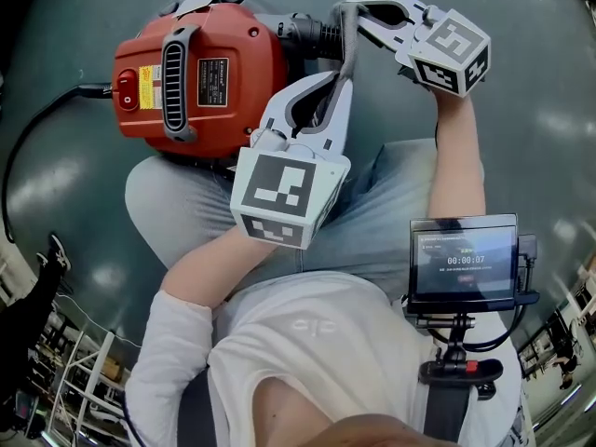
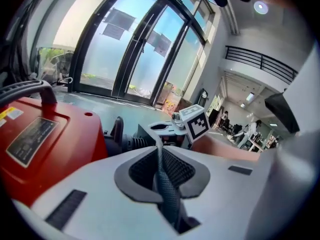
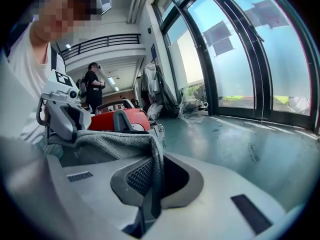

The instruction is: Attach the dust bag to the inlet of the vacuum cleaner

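Open floor (image 1: 531,147) right of and beyond the right gripper (image 1: 354,15): room to pass there. The vacuum (image 1: 223,73) blocks the left, its body reaching up to the left gripper (image 1: 337,82). Inlet (image 1: 312,33) just beside both sets of tips. The bag (image 1: 346,59), pinched in both, spans the gap between them. Cable (image 1: 28,128) loops over the floor far left. Screen (image 1: 464,264) sits near the right elbow.

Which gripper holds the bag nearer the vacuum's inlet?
The right gripper, shut on the dust bag beside the black inlet; the left gripper grips farther away.
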